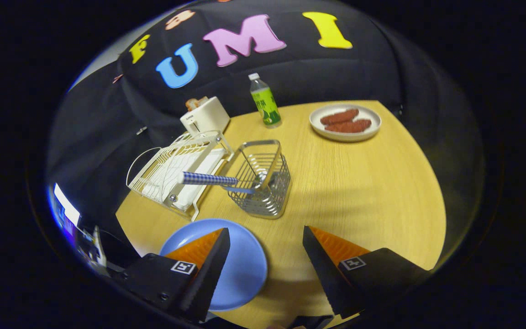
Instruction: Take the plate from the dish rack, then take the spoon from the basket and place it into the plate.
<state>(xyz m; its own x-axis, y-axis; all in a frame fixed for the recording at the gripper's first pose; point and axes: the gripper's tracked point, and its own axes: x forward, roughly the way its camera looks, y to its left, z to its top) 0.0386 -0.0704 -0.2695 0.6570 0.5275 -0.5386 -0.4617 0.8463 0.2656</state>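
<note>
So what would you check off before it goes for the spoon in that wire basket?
1. Plate out of the rack: ok, the blue plate lies on the table, beside the dish rack.
2. Gripper free: ok, fingers apart, holding nothing.
3. Spoon reachable: ok, its checked handle sticks out of the basket over the rack.
4. Spoon bowl free inside basket: cannot tell.
5. Path to handle: ok, nothing between the fingers and the basket.

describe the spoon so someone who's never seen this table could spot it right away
On the wooden table, ahead of the open gripper, a wire basket stands right of the white dish rack. The spoon leans out of it over the rack; its blue-and-white checked handle is the only patterned thing there.
</note>
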